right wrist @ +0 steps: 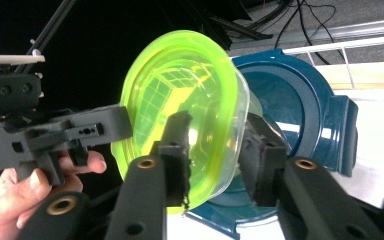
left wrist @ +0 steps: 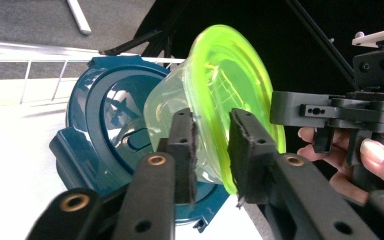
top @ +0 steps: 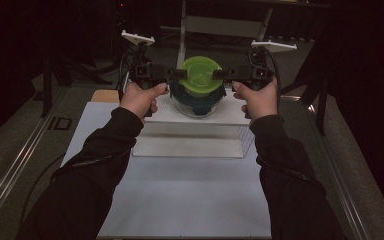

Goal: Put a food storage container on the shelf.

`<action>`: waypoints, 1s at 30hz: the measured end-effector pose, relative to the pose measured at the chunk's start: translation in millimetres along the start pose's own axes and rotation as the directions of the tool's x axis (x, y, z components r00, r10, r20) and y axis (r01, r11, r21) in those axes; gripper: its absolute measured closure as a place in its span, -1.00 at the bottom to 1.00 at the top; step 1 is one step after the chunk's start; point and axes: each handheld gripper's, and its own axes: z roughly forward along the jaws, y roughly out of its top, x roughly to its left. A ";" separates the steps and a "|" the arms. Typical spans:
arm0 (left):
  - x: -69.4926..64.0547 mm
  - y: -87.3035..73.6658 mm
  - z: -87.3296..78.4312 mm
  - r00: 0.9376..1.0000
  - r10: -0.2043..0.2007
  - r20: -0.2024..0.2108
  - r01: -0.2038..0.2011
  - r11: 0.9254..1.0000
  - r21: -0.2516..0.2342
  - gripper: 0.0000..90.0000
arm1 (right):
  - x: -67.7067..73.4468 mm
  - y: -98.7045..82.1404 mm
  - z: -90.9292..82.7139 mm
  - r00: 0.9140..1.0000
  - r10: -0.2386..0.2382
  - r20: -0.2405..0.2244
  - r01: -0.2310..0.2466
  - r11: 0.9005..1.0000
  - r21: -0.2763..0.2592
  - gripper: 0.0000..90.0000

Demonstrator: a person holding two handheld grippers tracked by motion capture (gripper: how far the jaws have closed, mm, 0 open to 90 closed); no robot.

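Note:
A small clear tub with a neon green lid [top: 200,75] rests on a larger container with a dark teal lid [top: 199,97]. Both stand on a white raised platform [top: 190,135]. My left gripper [top: 179,74] reaches in from the left and my right gripper [top: 220,74] from the right, level with the green lid. In the left gripper view the left gripper [left wrist: 212,135] straddles the green lid's rim [left wrist: 230,85] with a gap at its pads. The right gripper [right wrist: 215,135] likewise stands open around the green lid [right wrist: 180,100], above the teal lid [right wrist: 300,105].
A white sheet [top: 180,190] covers the table in front of the platform. Metal rails [top: 10,165] run along the table's sides. A pale stand [top: 182,35] rises behind the containers, with dark surroundings beyond.

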 end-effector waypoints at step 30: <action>6.0 -48.9 -42.2 0.984 0.171 0.041 -0.157 0.959 -0.236 -0.35 | -6.5 -38.8 -18.9 0.993 -0.114 -0.016 0.113 0.992 -0.048 0.07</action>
